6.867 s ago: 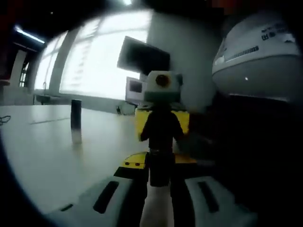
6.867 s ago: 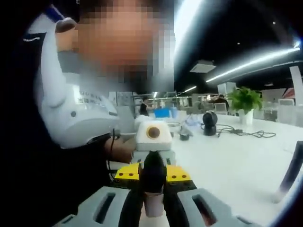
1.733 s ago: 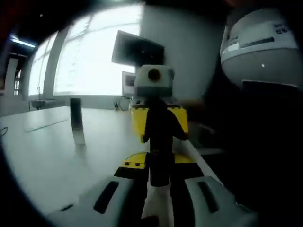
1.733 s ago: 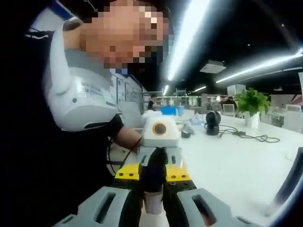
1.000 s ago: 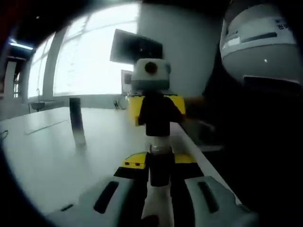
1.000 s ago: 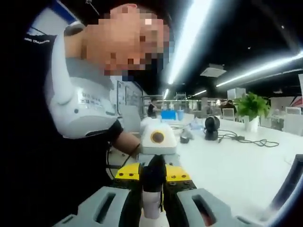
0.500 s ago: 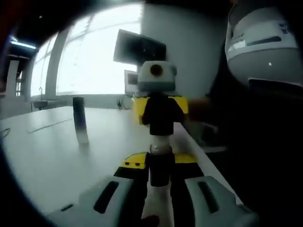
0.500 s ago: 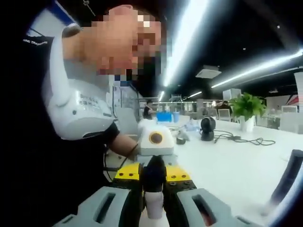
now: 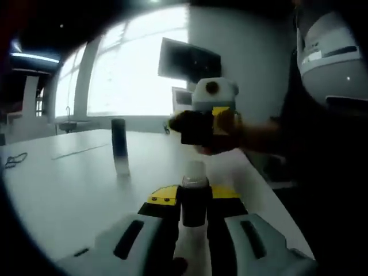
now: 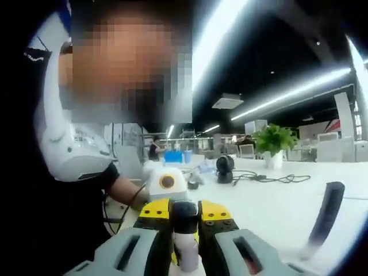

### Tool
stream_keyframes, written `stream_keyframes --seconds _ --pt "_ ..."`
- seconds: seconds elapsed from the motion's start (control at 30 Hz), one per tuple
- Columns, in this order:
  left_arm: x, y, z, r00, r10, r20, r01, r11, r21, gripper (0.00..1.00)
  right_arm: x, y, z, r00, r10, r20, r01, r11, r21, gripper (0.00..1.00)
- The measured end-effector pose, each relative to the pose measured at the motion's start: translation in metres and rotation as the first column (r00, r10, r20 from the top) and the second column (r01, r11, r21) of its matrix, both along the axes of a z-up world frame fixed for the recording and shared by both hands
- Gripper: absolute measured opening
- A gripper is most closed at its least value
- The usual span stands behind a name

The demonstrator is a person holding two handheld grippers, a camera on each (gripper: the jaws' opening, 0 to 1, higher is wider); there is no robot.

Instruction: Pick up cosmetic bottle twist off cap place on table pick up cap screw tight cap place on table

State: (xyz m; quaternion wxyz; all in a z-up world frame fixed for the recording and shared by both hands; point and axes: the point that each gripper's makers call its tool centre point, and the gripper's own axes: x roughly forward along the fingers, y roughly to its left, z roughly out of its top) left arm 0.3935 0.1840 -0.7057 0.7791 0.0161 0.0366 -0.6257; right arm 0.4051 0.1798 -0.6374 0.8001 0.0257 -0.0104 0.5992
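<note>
My left gripper (image 9: 194,206) is shut on the cosmetic bottle (image 9: 194,198), a dark body with a bare white neck (image 9: 195,171) pointing away from the camera. Just beyond the neck and a little above it, the right gripper (image 9: 202,127) holds the black cap (image 9: 191,127), apart from the bottle. In the right gripper view my right gripper (image 10: 185,221) is shut on that cap (image 10: 185,214). Past it the left gripper (image 10: 167,187) faces me over the white table (image 10: 276,210).
A dark upright cylinder (image 9: 119,146) stands on the table (image 9: 57,195), left of both grippers; the same cylinder (image 10: 325,215) leans at far right. A person's arm (image 10: 123,190) and torso are close behind. A plant (image 10: 271,141), a round black device (image 10: 224,167) and cables (image 10: 270,178) lie farther back.
The cap has come off the bottle: the right gripper has drawn away with it, up and to the right, leaving the white neck bare. Both cameras shifted a little.
</note>
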Motion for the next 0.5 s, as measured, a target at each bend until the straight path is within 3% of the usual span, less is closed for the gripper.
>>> stream_keyframes --seconds 0.03,0.13,0.3,0.5 --pt "0.004 0.001 0.002 1.000 0.021 -0.005 -0.022 1.000 -0.010 0.07 -0.004 0.015 -0.001 1.000 -0.014 0.010 0.014 1.000 -0.004 0.11" --pt "0.016 0.001 0.001 0.998 0.063 0.005 -0.063 0.998 -0.002 0.07 -0.009 0.030 0.001 1.000 -0.026 0.009 0.026 1.000 0.013 0.11" --pt "0.038 0.004 0.003 0.989 0.144 0.026 -0.144 0.990 -0.008 0.08 -0.007 0.031 0.006 0.998 -0.057 -0.014 0.058 0.996 0.063 0.11" --pt "0.058 0.007 0.003 0.974 0.227 -0.016 -0.227 0.974 -0.022 0.08 -0.004 0.025 0.003 0.996 -0.089 -0.026 0.091 0.992 0.090 0.11"
